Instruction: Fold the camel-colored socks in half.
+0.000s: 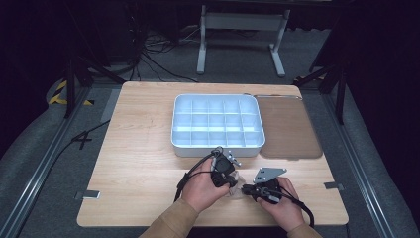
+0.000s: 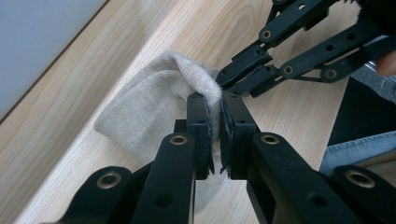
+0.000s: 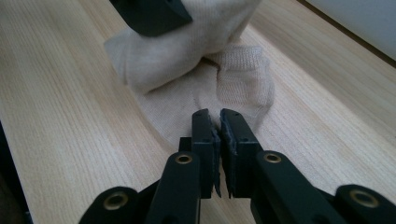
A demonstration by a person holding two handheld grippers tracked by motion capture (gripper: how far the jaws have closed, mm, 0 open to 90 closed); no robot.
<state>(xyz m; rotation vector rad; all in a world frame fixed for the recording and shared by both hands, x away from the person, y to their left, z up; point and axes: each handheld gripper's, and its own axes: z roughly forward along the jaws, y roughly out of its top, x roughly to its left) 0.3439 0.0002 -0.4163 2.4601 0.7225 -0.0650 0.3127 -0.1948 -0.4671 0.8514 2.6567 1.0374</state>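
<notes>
Item: beige sock, on table nr front edge, w/ left gripper pinched shut on a raised fold, right gripper jaws nearly shut at sock edge, hold unclear; risk: thin knit slips out if pulled.

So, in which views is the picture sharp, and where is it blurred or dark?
High view: table evenly lit and sharp, surroundings dark. Left gripper view: beige sock sharp at the fingers, white tray blurred. Right gripper view: near fingers sharp, the sock behind soft, the other gripper's dark tip blurred.
</notes>
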